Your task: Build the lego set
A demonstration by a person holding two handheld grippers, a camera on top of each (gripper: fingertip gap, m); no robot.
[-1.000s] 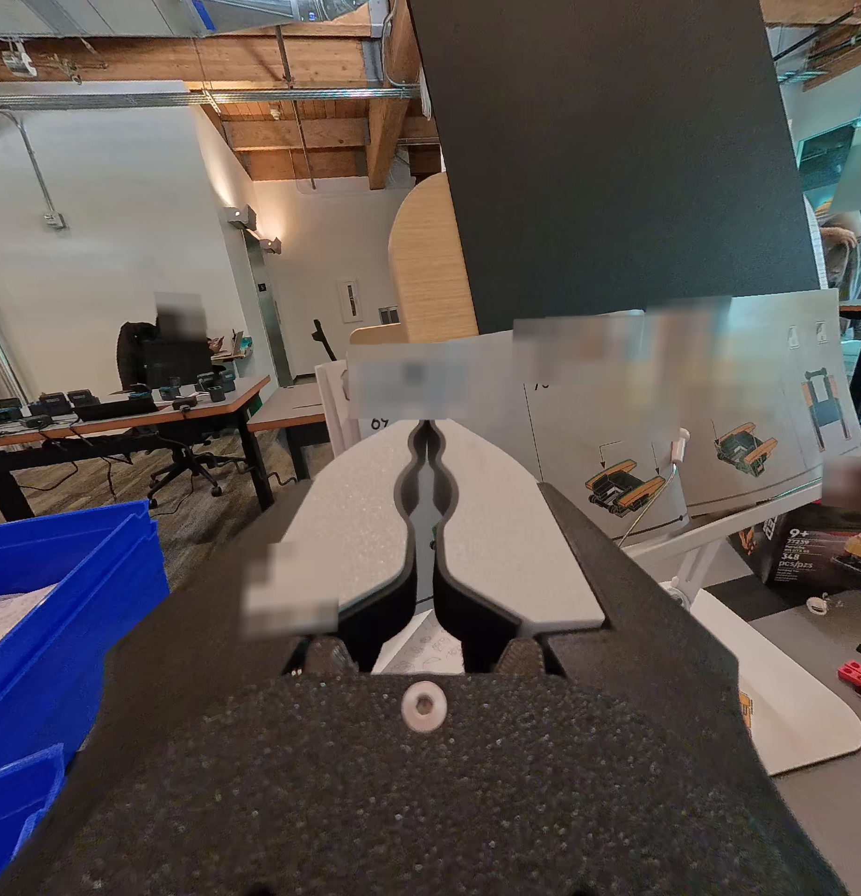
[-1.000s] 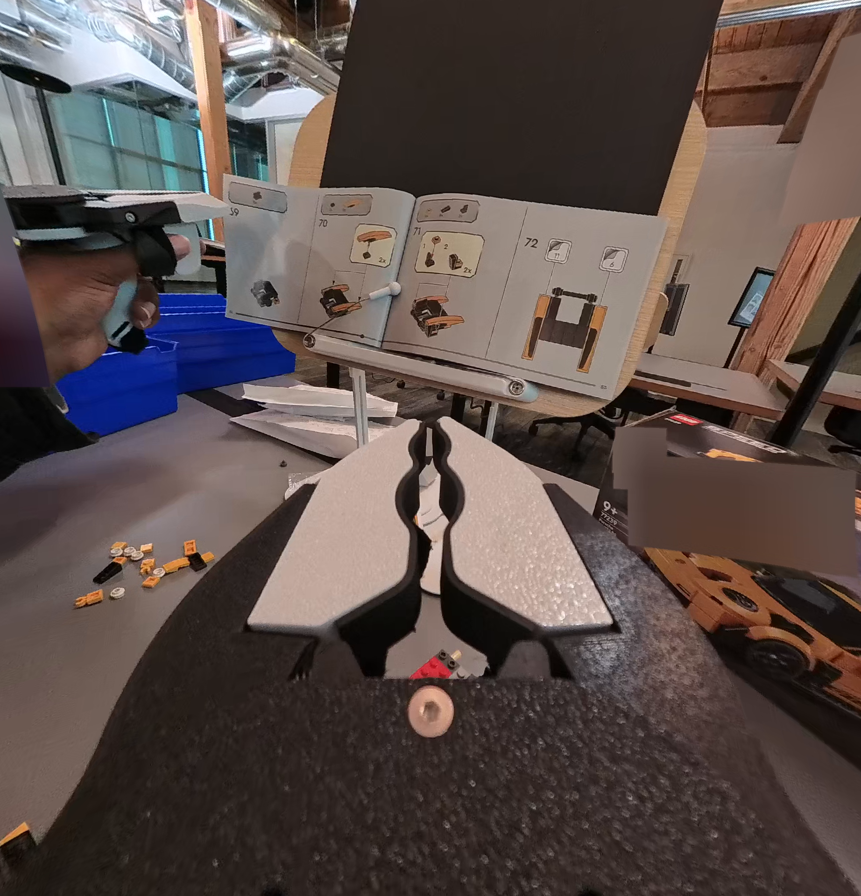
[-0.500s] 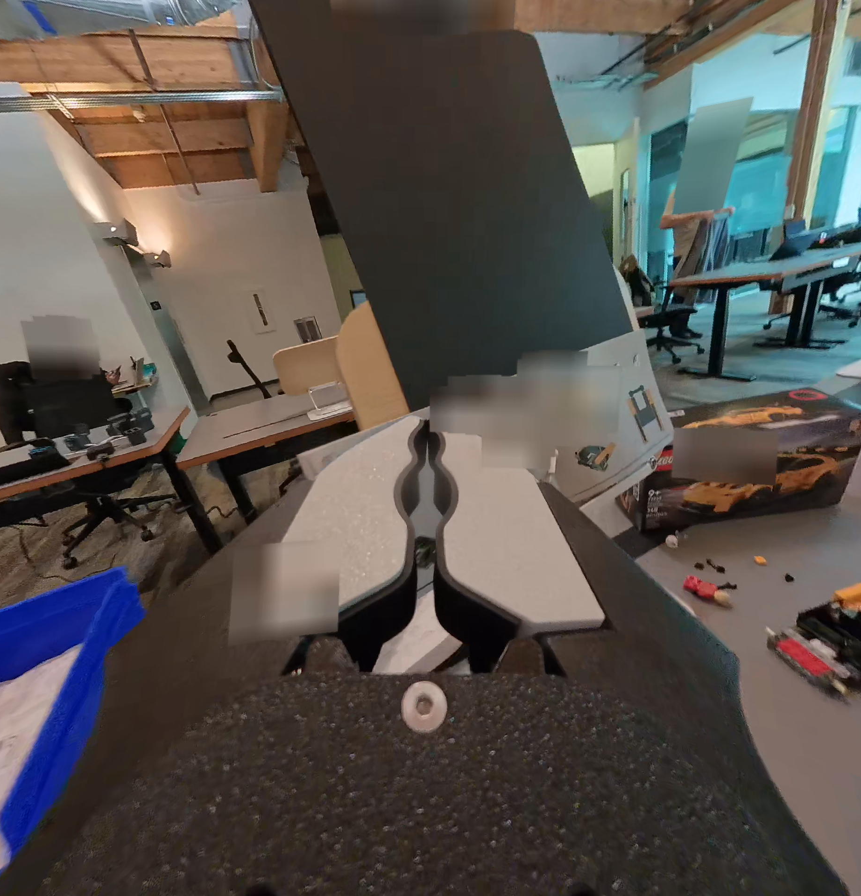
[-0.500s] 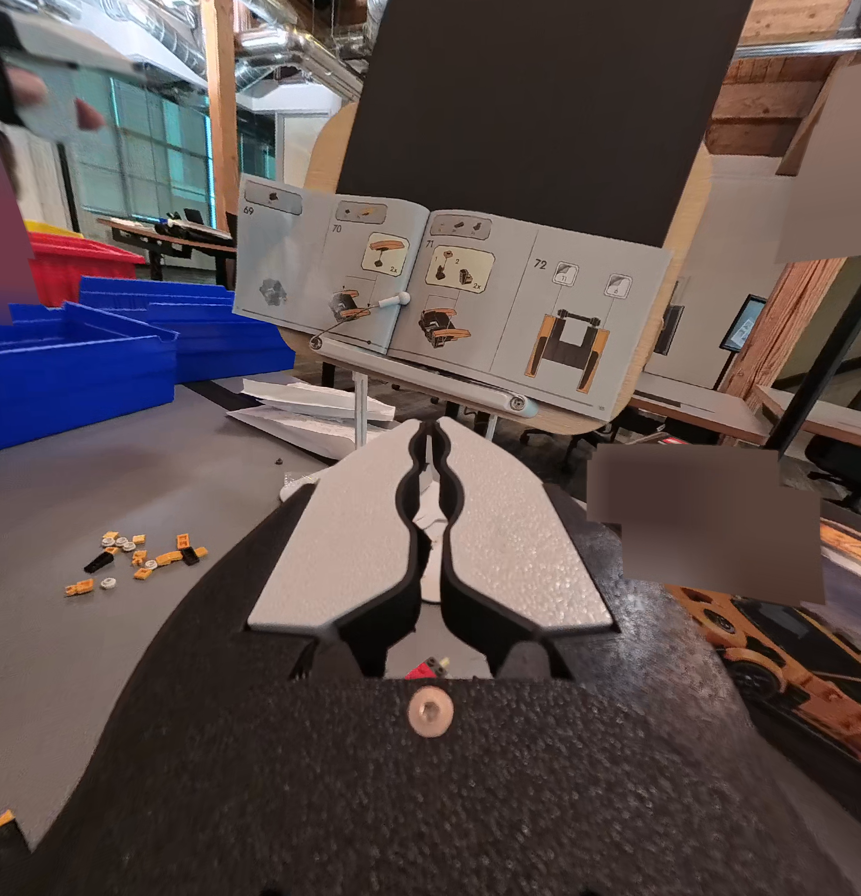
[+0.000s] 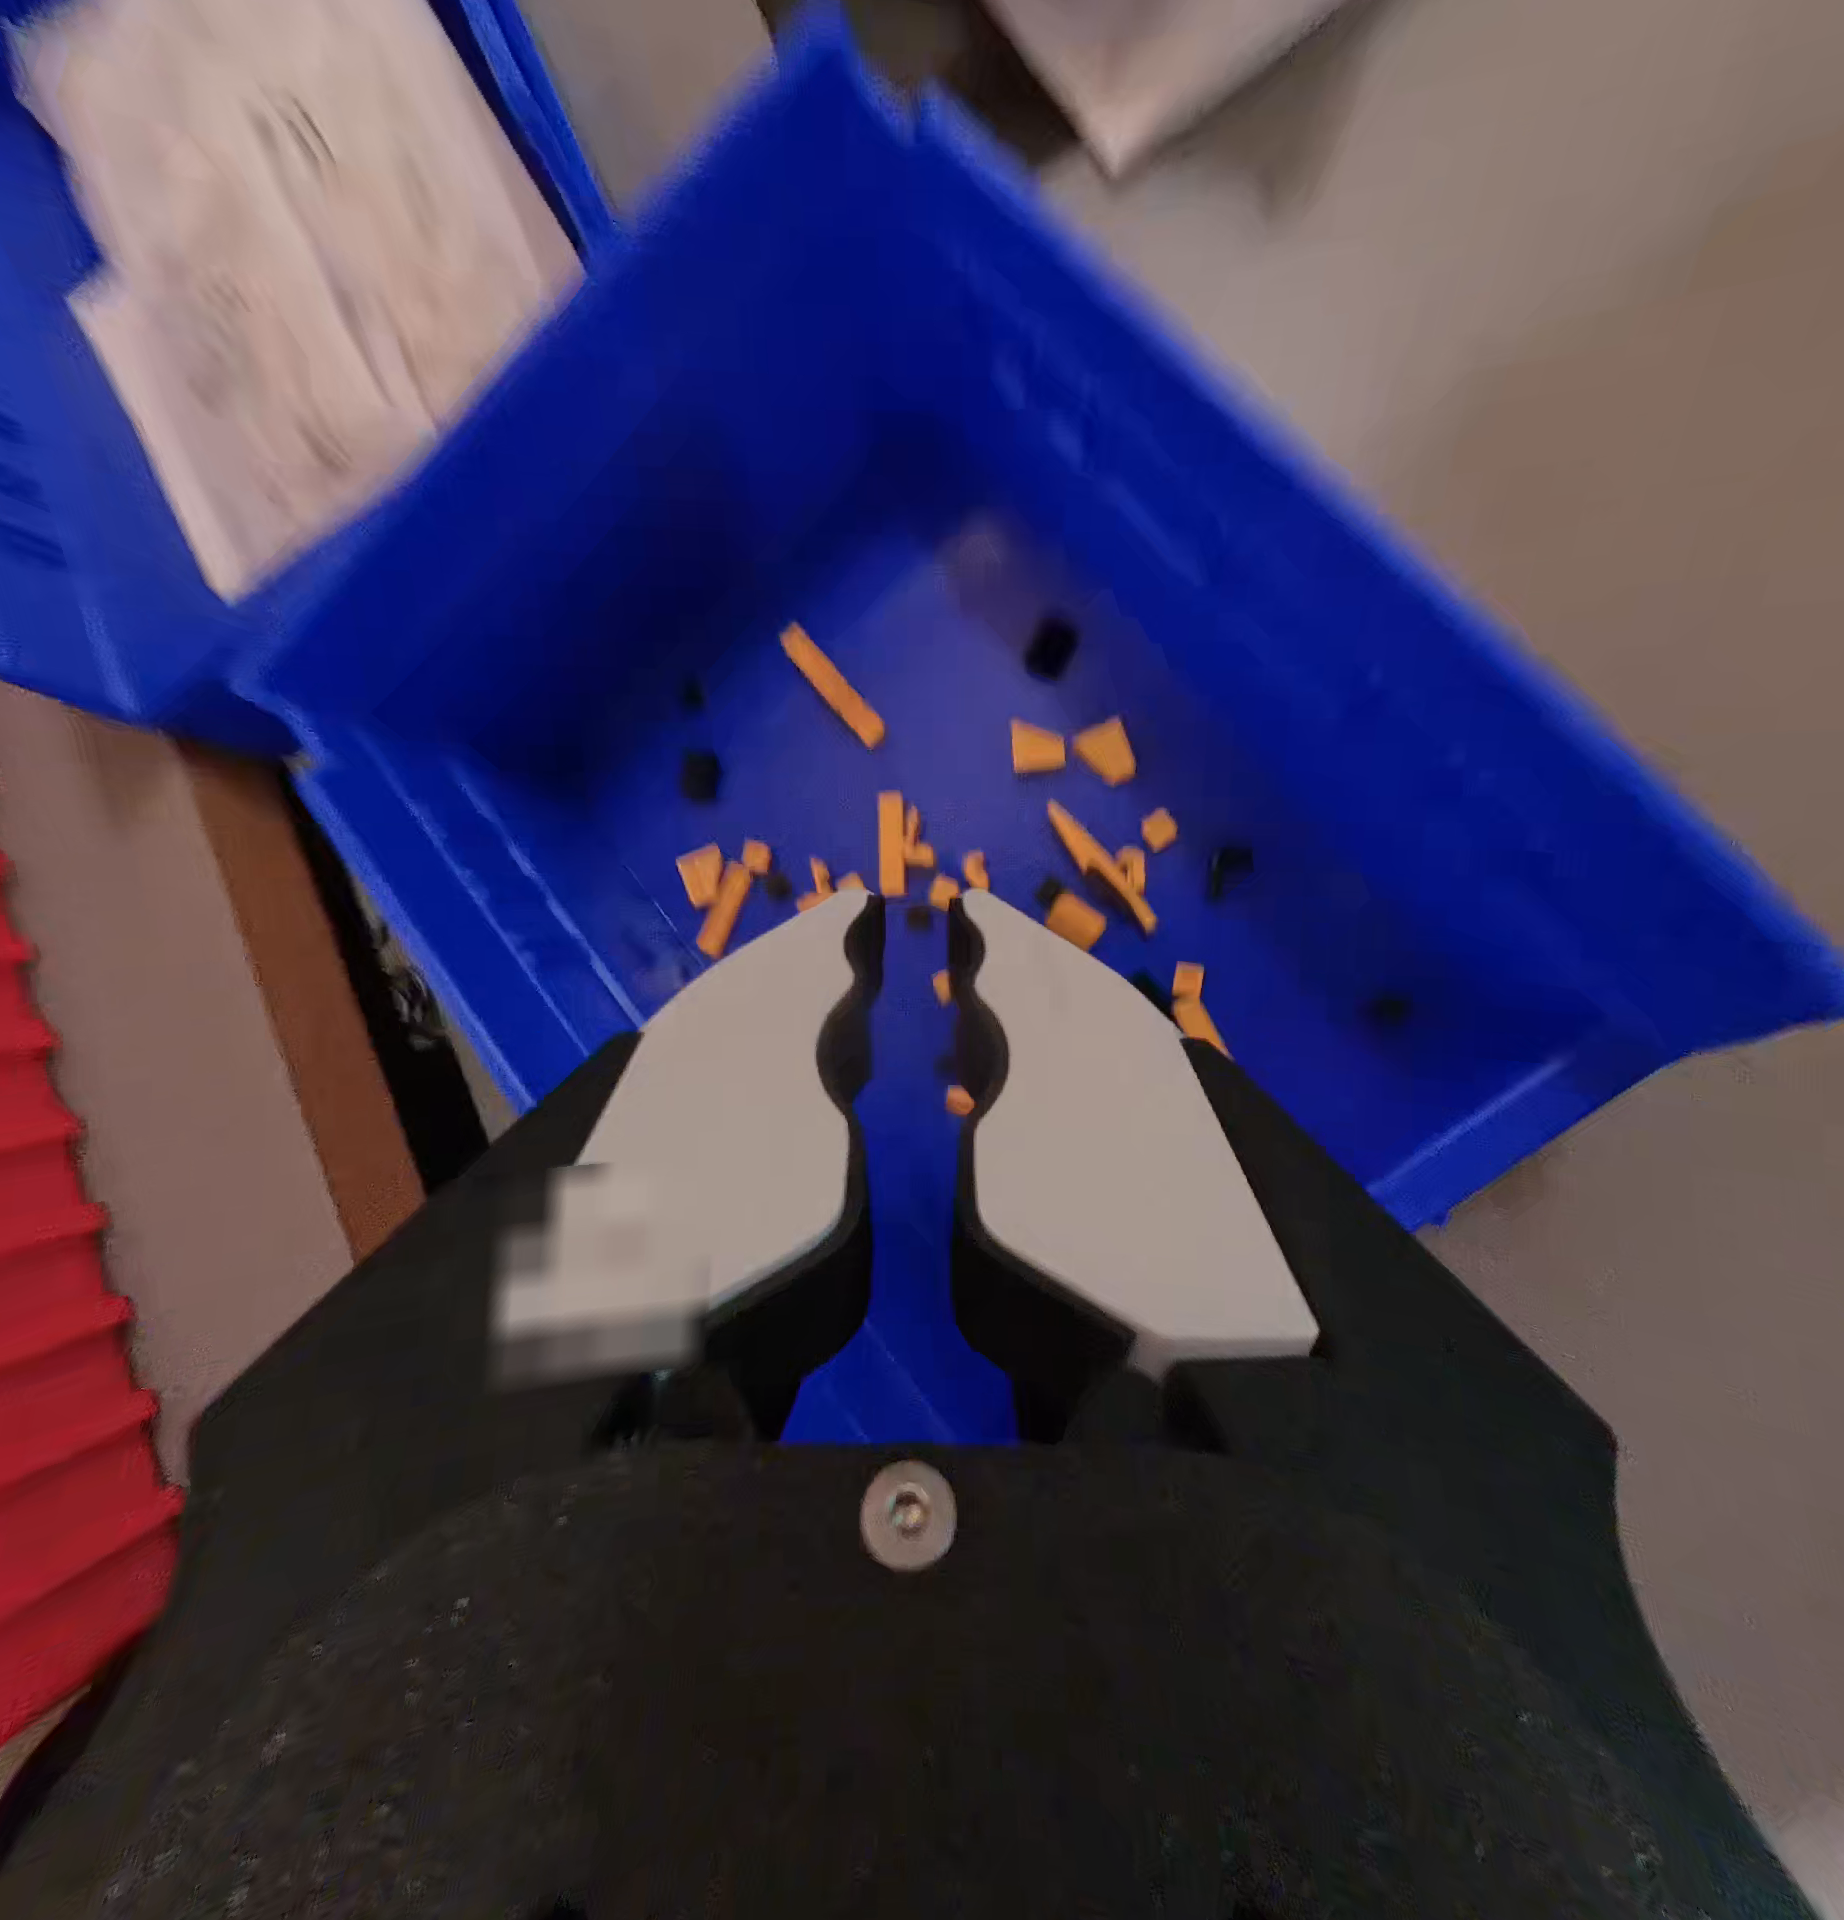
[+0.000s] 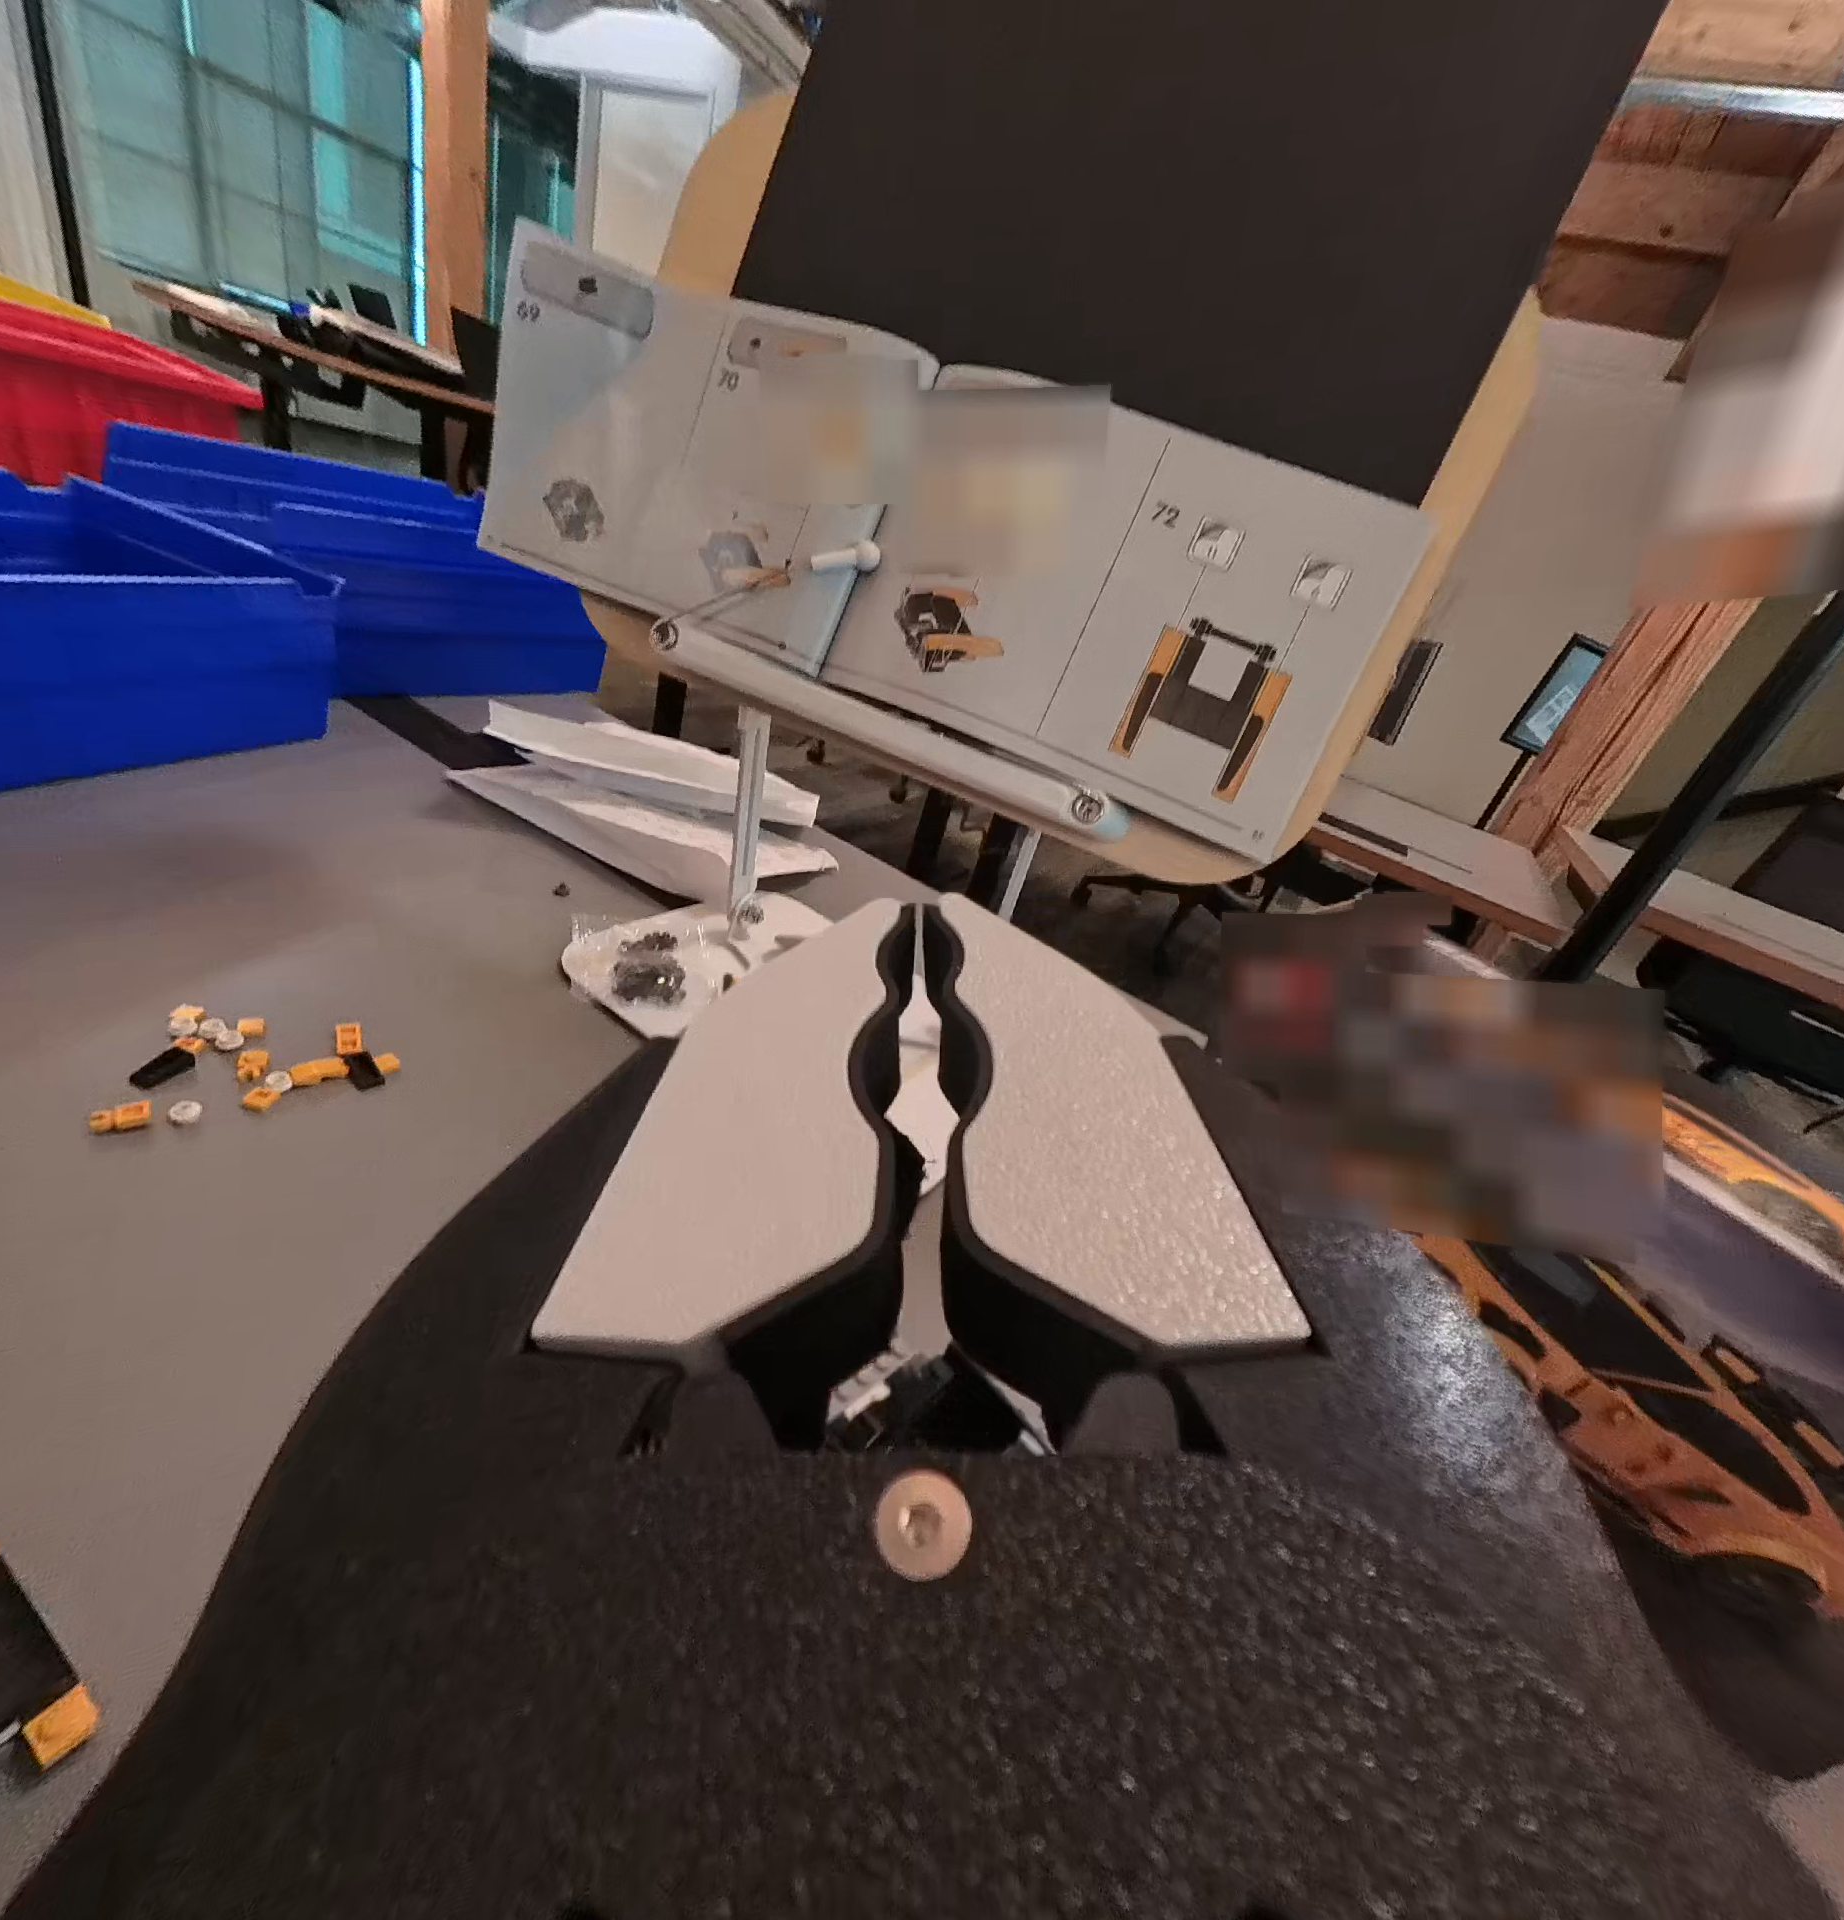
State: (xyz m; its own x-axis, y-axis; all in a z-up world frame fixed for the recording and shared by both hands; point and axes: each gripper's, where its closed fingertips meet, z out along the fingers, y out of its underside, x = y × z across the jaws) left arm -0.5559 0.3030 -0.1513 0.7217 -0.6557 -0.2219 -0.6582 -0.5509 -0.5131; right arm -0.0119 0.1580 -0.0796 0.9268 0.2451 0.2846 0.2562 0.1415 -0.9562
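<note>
In the left wrist view my left gripper points down into a blue bin. Its jaws stand slightly apart and hold nothing. Several small orange pieces and black pieces lie scattered on the bin floor just beyond the tips. In the right wrist view my right gripper is shut and empty above the grey table, facing the open instruction booklet on its stand. A small pile of orange, black and grey pieces lies on the table to its left.
A red bin and a second blue bin with white bags flank the bin. In the right wrist view blue bins stand far left, the set's box lies right, a bag of black parts rests by the stand's base. The left gripper's tips are roughly 55 centimeters from the right gripper's.
My left gripper has swung from facing the booklet and room down over the blue bin, and its jaws have parted slightly. My right gripper has barely moved and stays shut.
</note>
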